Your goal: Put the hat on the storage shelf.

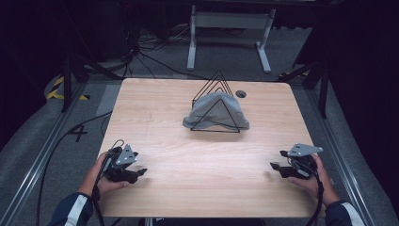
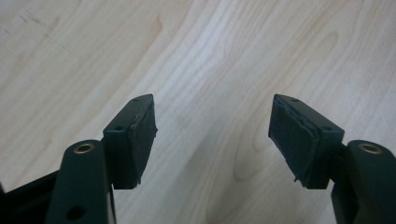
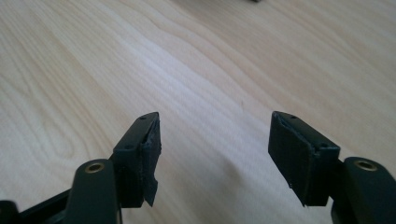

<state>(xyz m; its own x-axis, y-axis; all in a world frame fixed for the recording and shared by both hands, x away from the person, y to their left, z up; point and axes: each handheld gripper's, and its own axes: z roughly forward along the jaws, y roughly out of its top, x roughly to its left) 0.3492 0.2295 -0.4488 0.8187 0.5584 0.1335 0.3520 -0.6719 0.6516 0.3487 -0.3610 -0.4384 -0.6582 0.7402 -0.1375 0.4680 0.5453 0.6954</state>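
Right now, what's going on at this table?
A person holds a tool in each hand near the table's front edge. The left tool and right tool are both open and hold nothing. A grey cloth lies draped in a black wire rack at the far middle, apart from both tools.

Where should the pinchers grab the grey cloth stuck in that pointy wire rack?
Probably the grey cloth by its loose lower edge, bulging out the left side of the black wire rack. Come in low from the left: the triangle wires cross its front and top, so only the side folds look free.
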